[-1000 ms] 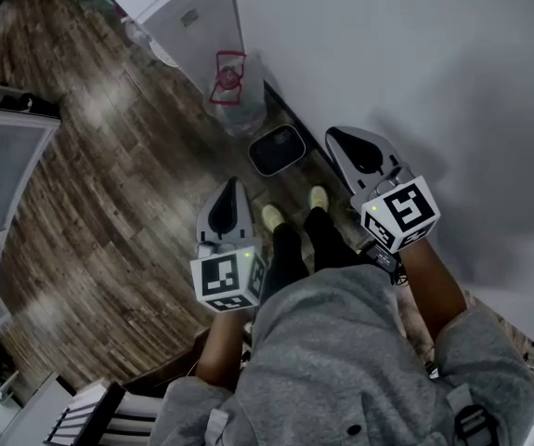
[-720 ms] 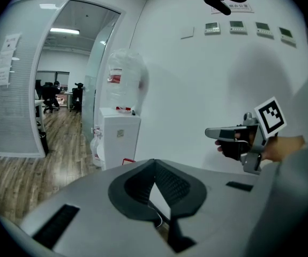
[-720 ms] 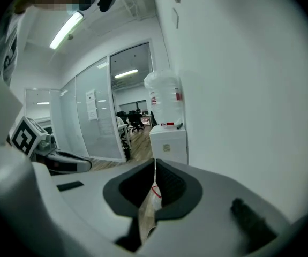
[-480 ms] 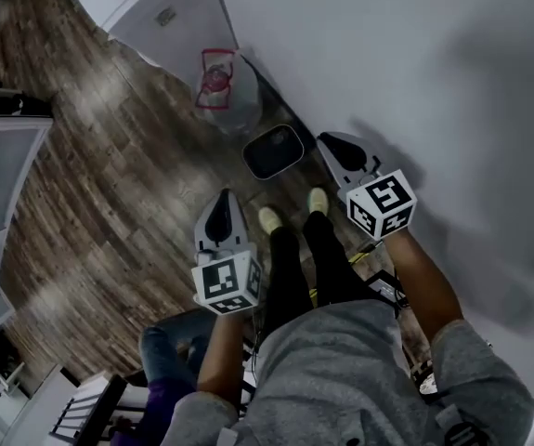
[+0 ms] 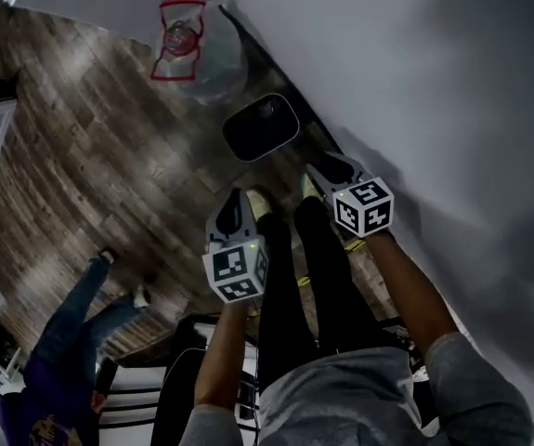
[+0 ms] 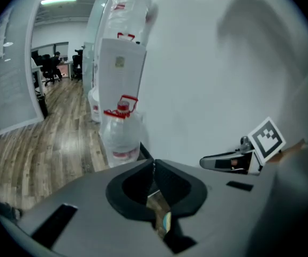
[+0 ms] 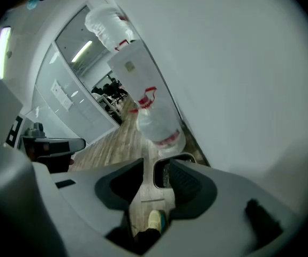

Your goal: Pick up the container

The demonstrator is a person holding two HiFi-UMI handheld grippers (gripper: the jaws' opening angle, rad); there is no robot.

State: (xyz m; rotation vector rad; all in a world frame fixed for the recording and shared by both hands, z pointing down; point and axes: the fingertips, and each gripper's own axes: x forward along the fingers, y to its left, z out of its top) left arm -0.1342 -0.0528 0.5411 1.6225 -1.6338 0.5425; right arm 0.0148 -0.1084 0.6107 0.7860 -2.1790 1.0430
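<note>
As the container [image 5: 260,126] lies on the floor [image 5: 109,165] close by the wall [image 5: 434,82], the reach down to it looks to be the step in hand. Neither claw touches it yet.

Head view: the container, dark with rounded corners, sits at 12 o'clock from the person's shoes [image 5: 259,207]. A jug [image 5: 188,54] stands just beyond it at 11 o'clock. The left claw [image 5: 235,196] hangs by the left shoe. The right claw [image 5: 320,167] is at 3 o'clock of it, nearer the wall. Both are short of the container. At 8 o'clock stands another person [image 5: 62,342], well apart.

Left gripper view: the jaws are pressed together with nothing between them, and the jug stands at 11 o'clock beyond the tips. I can't pick out the container for certain here. To share the lift, I'd say this claw must first spread.

Right gripper view: the jaws have just been opening and stand partway apart, holding nothing. Through the gap show floor, a shoe at 6 o'clock and the container's near end at 12 o'clock, partly behind one jaw. I'd judge this claw the better placed. Bring it down over the near rim, one jaw inside and one outside, and close only once the rim sits deep in the gap. A drift toward 3 o'clock could scrape the wall, and overshooting could bump the jug.
</note>
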